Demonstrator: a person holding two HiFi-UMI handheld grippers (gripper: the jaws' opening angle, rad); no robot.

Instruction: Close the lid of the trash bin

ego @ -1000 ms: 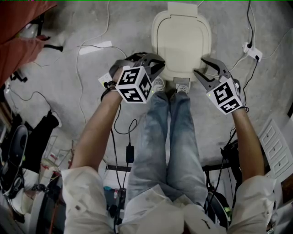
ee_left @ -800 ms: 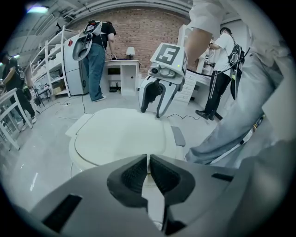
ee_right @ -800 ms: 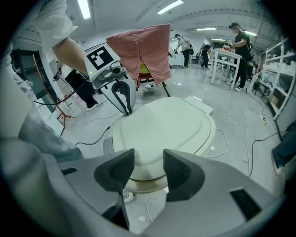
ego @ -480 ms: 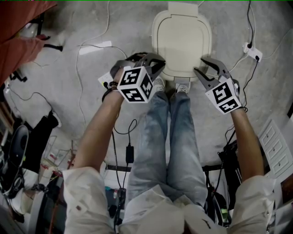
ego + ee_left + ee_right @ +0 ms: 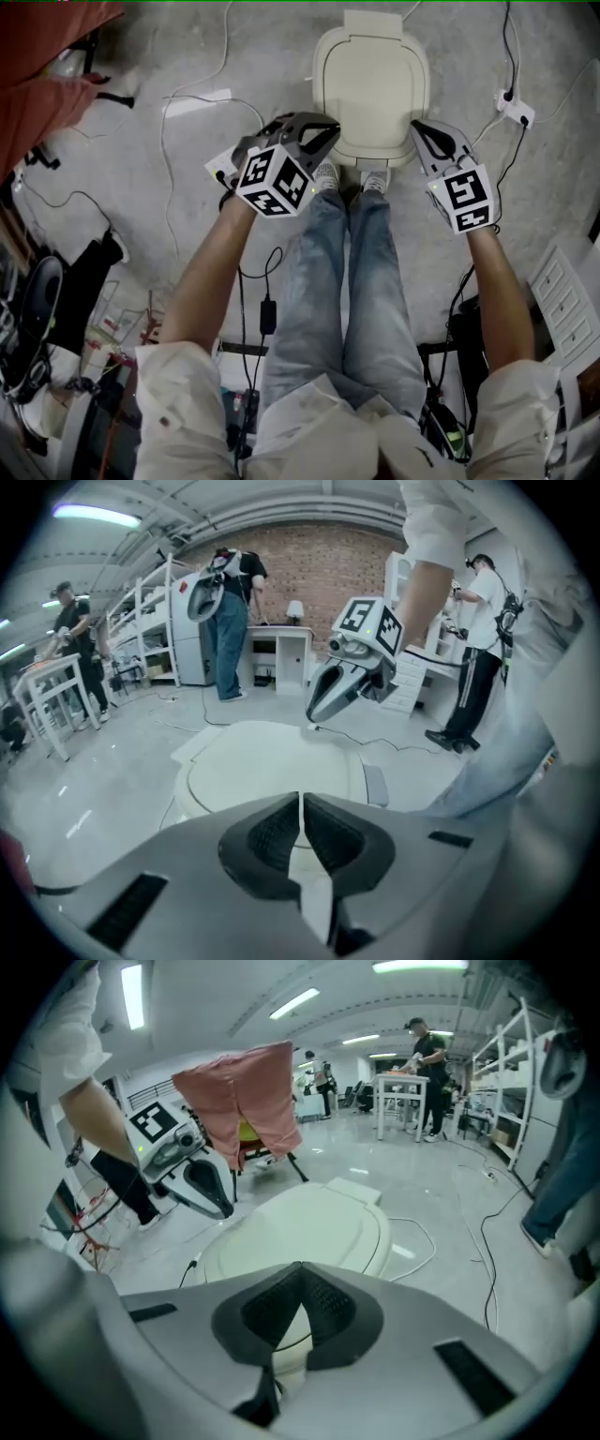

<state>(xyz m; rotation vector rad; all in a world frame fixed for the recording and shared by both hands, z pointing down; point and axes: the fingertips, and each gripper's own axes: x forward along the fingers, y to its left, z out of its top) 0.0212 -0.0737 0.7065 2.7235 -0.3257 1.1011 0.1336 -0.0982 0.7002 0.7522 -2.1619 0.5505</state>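
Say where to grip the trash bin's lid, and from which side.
Take the lid by its near rim, beside the person's shoes, from that side. It lies flat on the trash bin, and the block at its far edge looks like a hinge, so the near rim is likely free.

Standing over the floor, a person stretches both bare forearms [image 5: 211,272] forward and down, holding the left hand-held gripper [image 5: 328,127] and the right hand-held gripper [image 5: 416,127] level with each other and well apart, one on either side of the person's shoes [image 5: 374,178]. Each gripper points steeply down and ahead, its marker cube [image 5: 274,176] turned upward. The left hand-held gripper's jaws are pressed together with nothing between them. The right hand-held gripper's jaws have just been closing and meet at the tips, nothing between them. White sleeves [image 5: 178,394] sit rolled at the elbows; the legs [image 5: 309,281], in blue jeans, stand together between the arms.
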